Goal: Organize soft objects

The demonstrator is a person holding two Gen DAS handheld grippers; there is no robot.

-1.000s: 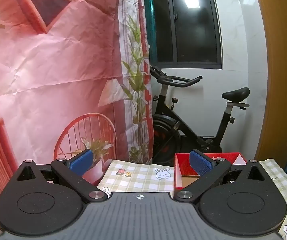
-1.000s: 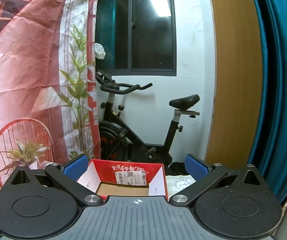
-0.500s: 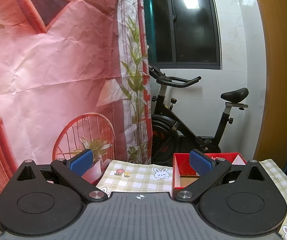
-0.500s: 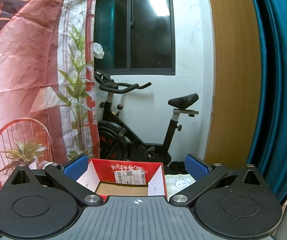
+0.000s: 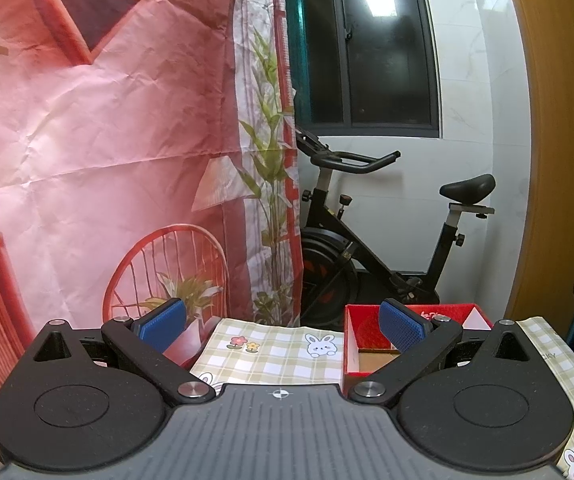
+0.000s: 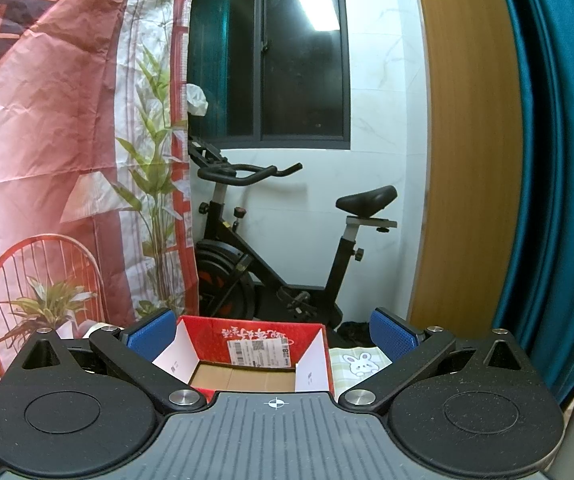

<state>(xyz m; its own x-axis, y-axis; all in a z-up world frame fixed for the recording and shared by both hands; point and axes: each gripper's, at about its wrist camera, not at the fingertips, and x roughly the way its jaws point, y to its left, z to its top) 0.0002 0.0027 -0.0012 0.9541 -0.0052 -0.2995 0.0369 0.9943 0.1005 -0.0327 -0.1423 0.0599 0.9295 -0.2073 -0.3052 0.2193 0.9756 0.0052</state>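
Both wide-spread grippers, left gripper (image 5: 283,330) and right gripper (image 6: 273,334), face the red box (image 6: 261,344).

Box (image 6: 261,354) on tablecloth (image 5: 275,354), seemingly before exercise bike (image 6: 283,248)

We see a black exercise bike (image 6: 271,248) far back, beside a pink printed backdrop cloth (image 5: 107,152) on the left.

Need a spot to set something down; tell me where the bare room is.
Bare checked tablecloth lies left of the red box, up to the backdrop. A narrower strip lies right of the box. The box floor looks empty.
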